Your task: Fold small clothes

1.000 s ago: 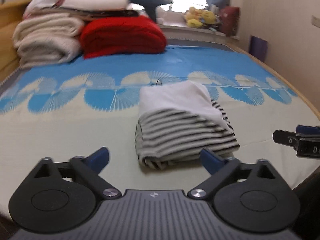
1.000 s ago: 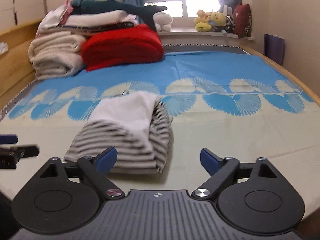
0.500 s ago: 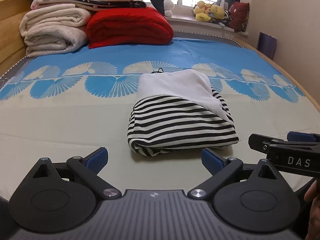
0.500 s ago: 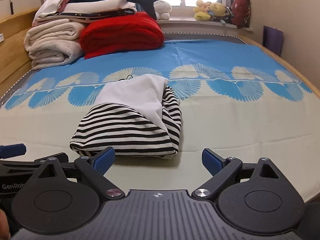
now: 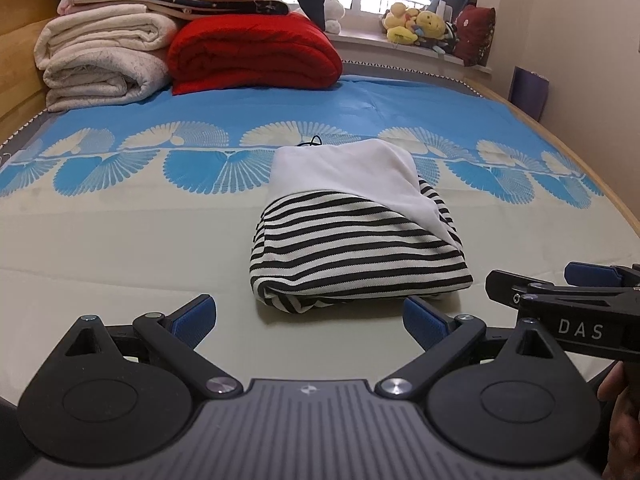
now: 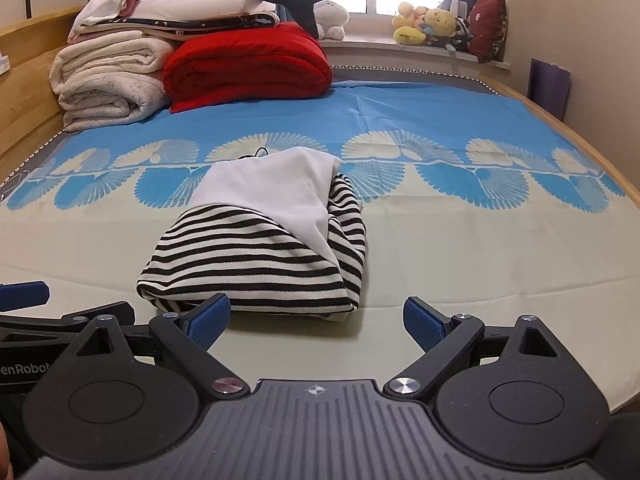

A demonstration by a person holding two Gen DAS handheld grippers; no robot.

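Observation:
A black-and-white striped garment [image 5: 352, 256] with a white part folded over its top lies as a compact bundle on the bed, also in the right wrist view as the striped garment [image 6: 256, 264]. My left gripper [image 5: 310, 318] is open just short of the bundle's near edge, holding nothing. My right gripper [image 6: 316, 318] is open too, close to the bundle's near right corner, with its left fingertip [image 6: 210, 314] beside the cloth. The right gripper's side [image 5: 568, 300] shows at the right of the left wrist view.
Folded cream blankets [image 5: 100, 60] and a red quilt [image 5: 252, 54] are stacked at the far left of the bed [image 5: 120, 248]. Plush toys [image 5: 420, 26] sit on the window sill. The wooden bed edge [image 5: 600, 184] runs along the right. A hand [image 5: 620, 412] holds the right gripper.
Both grippers drew back slightly and steadied, so the bundle sits sharper and a bit farther in view. The garment has not moved. The right gripper shifted further into the left wrist view.

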